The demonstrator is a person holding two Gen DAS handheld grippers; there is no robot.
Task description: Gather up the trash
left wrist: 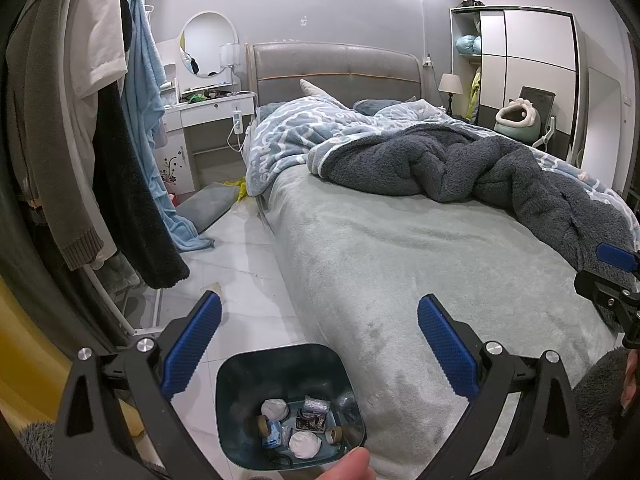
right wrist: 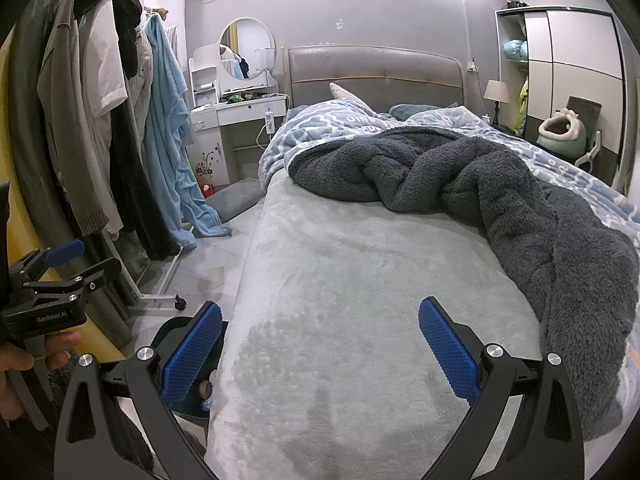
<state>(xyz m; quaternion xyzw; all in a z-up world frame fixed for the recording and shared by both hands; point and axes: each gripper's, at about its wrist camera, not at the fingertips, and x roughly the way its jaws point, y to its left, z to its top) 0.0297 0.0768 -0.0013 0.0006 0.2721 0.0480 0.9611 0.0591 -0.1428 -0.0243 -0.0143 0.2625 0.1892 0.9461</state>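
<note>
Left wrist view: left gripper [left wrist: 319,343] fingers spread, empty, above teal bin [left wrist: 244,392] holding crumpled tissues [left wrist: 305,443]; right gripper [right wrist: 320,344] spread, empty, over bed [right wrist: 360,280].

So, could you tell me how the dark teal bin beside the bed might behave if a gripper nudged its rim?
The bin looks like thin plastic holding only small scraps, so it is probably light and would slide on the glossy tile floor. It widens toward the rim, so a high push might tip it.
</note>
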